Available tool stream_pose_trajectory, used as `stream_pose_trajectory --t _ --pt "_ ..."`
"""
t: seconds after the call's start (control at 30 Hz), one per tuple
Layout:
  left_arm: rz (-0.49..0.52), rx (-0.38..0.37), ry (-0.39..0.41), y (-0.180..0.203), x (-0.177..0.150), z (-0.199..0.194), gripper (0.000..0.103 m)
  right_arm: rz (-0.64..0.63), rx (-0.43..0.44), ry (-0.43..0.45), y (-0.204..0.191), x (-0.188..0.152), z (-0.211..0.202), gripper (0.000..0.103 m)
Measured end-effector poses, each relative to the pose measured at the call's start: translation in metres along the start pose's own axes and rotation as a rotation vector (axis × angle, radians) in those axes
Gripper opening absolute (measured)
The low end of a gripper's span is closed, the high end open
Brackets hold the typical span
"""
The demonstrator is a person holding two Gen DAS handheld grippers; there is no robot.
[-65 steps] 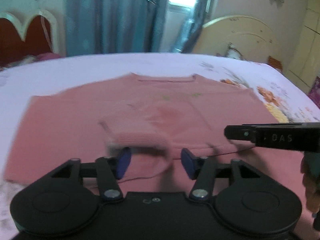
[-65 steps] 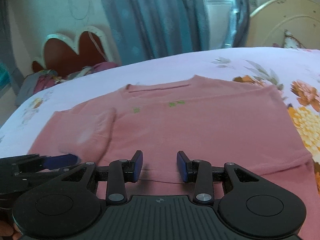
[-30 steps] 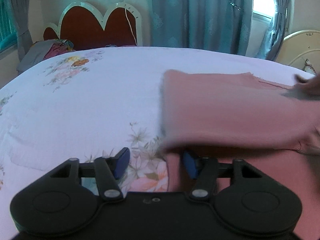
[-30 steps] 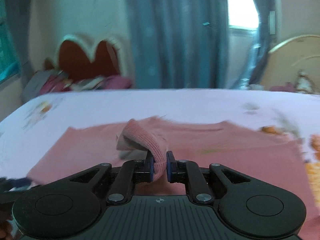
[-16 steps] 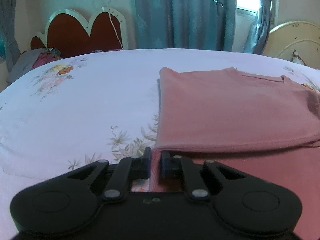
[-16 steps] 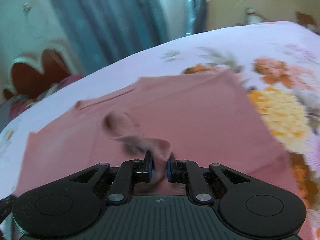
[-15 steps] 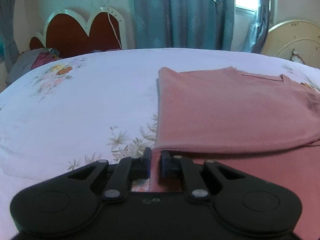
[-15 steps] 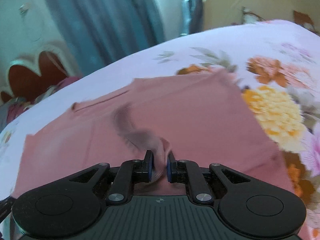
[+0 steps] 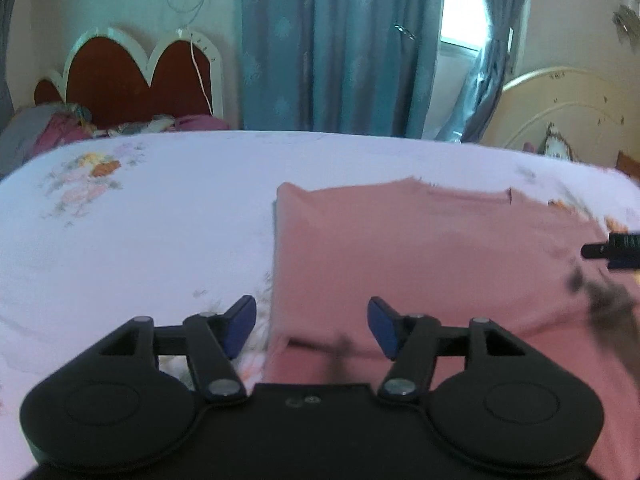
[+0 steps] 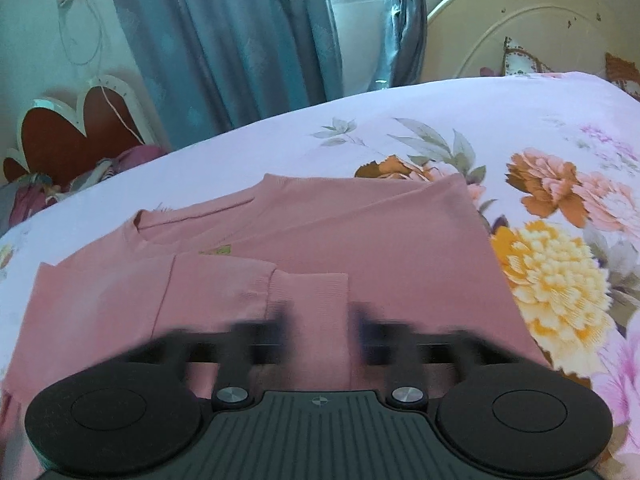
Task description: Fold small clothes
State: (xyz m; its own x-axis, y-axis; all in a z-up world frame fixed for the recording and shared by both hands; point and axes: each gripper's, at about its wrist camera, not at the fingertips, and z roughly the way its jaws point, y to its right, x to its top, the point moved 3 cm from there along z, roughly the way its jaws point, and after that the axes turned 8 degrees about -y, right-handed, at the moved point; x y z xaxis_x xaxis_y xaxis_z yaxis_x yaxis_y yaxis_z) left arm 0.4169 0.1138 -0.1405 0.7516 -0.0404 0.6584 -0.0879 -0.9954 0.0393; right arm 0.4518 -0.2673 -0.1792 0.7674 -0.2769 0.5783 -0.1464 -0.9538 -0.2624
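Note:
A pink sweater (image 9: 432,256) lies flat on the bed, its left side folded in with a straight left edge. In the right wrist view the sweater (image 10: 360,248) shows a sleeve laid across its body, the ribbed cuff (image 10: 310,296) just ahead of the fingers. My left gripper (image 9: 312,322) is open and empty over the sweater's lower left corner. My right gripper (image 10: 320,332) is open, blurred by motion, with nothing between its fingers; its tip shows at the right edge of the left wrist view (image 9: 612,249).
The bed has a pale floral sheet (image 9: 140,232) with large printed flowers (image 10: 552,280) to the right of the sweater. A red scalloped headboard (image 9: 136,80) and blue curtains (image 9: 340,48) stand behind. Clothes (image 9: 52,128) are piled at the far left.
Both grippers have opened. The left one let go of the sweater's lower left edge. The right one let go of the sleeve, which now lies flat across the sweater.

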Motion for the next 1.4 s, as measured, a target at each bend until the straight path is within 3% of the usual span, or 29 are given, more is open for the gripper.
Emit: stream_pose_trajectory --t 0.07,0.13,0.27,0.33,0.4,0.43,0.5,0.63,0.73,0.83,0.97,1.03,1.17,1.4 --pt "-0.041 -0.021 -0.002 -0.001 0.013 0.014 0.054 -0.029 0.003 0.014 -0.005 0.002 0.005 0.082" --pt "-0.060 -0.023 -0.017 -0.002 0.023 0.032 0.051 -0.049 0.008 -0.004 -0.008 0.004 0.012 0.068" --pt "-0.100 -0.026 -0.048 -0.007 0.043 0.069 0.051 -0.045 0.004 -0.043 -0.008 0.006 0.026 0.065" --pt "-0.137 -0.034 -0.057 -0.012 0.049 0.083 0.046 -0.040 0.034 -0.067 -0.010 0.004 0.030 0.039" --pt "-0.176 -0.031 -0.065 -0.020 0.053 0.097 0.037 -0.072 0.025 -0.061 -0.017 0.003 0.031 0.033" --pt "-0.193 -0.025 -0.068 -0.024 0.056 0.104 0.035 -0.084 0.036 -0.061 -0.021 0.002 0.032 0.021" --pt "-0.203 -0.019 -0.067 -0.029 0.062 0.115 0.030 -0.091 0.055 -0.053 -0.026 0.003 0.031 0.011" --pt "-0.198 0.017 -0.058 -0.036 0.069 0.127 0.015 -0.161 0.026 0.027 -0.037 0.006 0.022 0.011" --pt "-0.183 0.035 -0.045 -0.037 0.068 0.129 0.015 -0.189 -0.007 0.084 -0.038 0.010 0.018 0.011" --pt "-0.150 0.066 -0.031 -0.030 0.066 0.129 0.016 -0.178 -0.040 -0.010 -0.027 0.005 0.043 0.011" --pt "-0.138 0.080 -0.029 -0.027 0.067 0.127 0.019 -0.161 -0.036 -0.002 -0.024 0.009 0.036 0.014" --pt "-0.124 0.095 -0.027 -0.025 0.067 0.123 0.022 -0.147 -0.066 0.033 -0.020 0.009 0.027 0.040" --pt "-0.097 0.102 -0.014 -0.018 0.069 0.113 0.022 -0.116 -0.052 0.079 -0.014 0.015 0.007 0.040" --pt "-0.047 0.057 0.019 0.005 0.068 0.086 0.026 -0.162 0.019 0.061 -0.035 0.009 -0.008 0.040"
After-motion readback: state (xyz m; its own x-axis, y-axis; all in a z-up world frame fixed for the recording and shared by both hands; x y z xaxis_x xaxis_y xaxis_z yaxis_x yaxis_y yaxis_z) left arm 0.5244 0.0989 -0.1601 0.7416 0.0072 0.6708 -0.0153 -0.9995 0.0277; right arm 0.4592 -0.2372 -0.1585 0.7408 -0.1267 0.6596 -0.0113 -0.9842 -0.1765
